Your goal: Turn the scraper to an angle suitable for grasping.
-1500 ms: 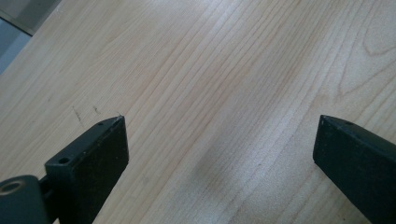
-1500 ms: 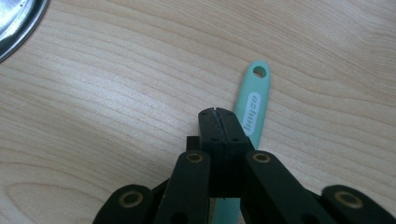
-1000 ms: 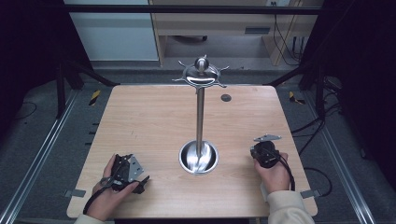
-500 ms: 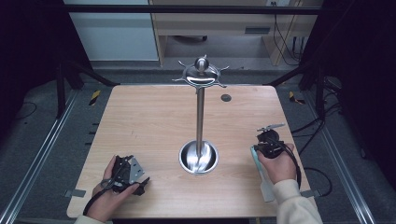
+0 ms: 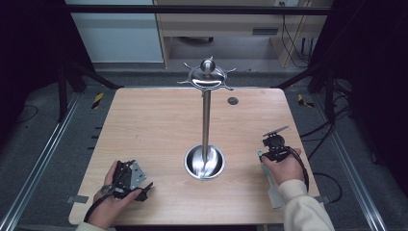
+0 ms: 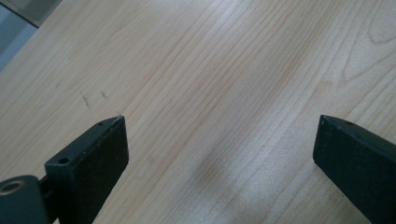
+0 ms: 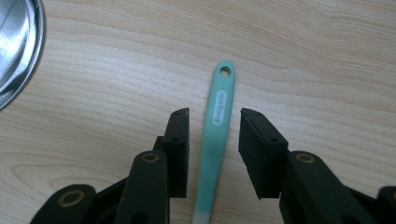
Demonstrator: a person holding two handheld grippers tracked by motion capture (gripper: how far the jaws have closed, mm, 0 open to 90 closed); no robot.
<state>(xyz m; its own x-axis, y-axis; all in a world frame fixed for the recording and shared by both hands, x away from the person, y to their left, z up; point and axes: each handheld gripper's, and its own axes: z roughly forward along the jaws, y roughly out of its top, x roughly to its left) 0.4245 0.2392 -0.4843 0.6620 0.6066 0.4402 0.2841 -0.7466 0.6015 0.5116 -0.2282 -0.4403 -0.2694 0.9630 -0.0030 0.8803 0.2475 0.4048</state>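
1. Straddling a mint-green utensil handle (image 7: 216, 135), the right gripper (image 7: 214, 140) is hovering with its jaws partly spread, one on each side of the handle and neither seeming to touch it yet; in the high view the same right gripper (image 5: 275, 147) is sitting near the table's right edge, with the pale utensil (image 5: 270, 185) running back under the person's wrist.
2. Lying flat between the jaws, the handle is pointing away from the gripper, its hanging hole at the far tip and a white logo patch just ahead of the pads.
3. Judging the step as a pickup, the person is best served by keeping the handle centred, lowering until the pads are level with its edges, then closing squarely so the thin plastic is not twisting or skating on the wood.
4. Resting near the front left corner, the left gripper (image 5: 126, 179) is waiting with its jaws spread wide over bare wood (image 6: 224, 93), holding nothing.
5. Standing to the left of the right gripper, a polished metal stand (image 5: 205, 120) is rising from a round dished base (image 7: 14, 51) to a crown of hooks (image 5: 207, 77), all bare.
6. Carrying everything, the pale wooden table (image 5: 154, 125) is sitting inside a dark metal frame; beyond it a small dark disc (image 5: 233, 100) is lying near the far edge, with cables and a desk behind.
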